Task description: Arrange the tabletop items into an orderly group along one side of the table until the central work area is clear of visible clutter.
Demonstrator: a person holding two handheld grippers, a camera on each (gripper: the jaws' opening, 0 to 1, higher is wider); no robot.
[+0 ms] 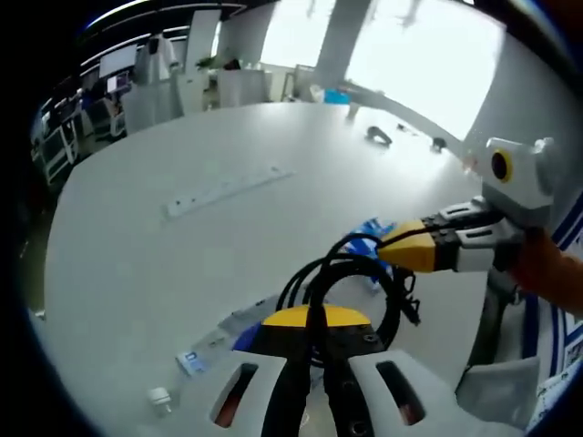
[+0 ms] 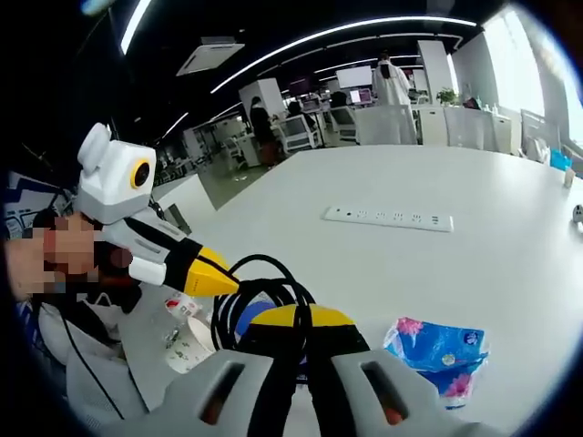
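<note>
Two grippers meet at one coil of black cable (image 1: 351, 273) near the table's (image 1: 137, 255) near edge; left gripper (image 1: 314, 330), yellow-tipped jaws together, clamped on a strand that runs down between them; right gripper (image 1: 392, 244) comes in from the right in left gripper view, its yellow tip pinched shut on the coil's upper loop; right gripper view shows same coil (image 2: 260, 291) w/ own jaws (image 2: 296, 328) closed on it and the left gripper (image 2: 219, 280) reaching in from the left, tip at the loop; blue tissue pack (image 2: 437, 350) lies just right of the coil, plain in right gripper view, half hidden behind cable in the other (image 1: 372, 228); white power strip (image 1: 228, 189) sits mid-table, well apart; small white plug (image 1: 160, 399) and a blue-white packet (image 1: 193, 360) at near-left edge, left gripper view; two dark small items (image 1: 379, 136) by far edge, too small to tell.
</note>
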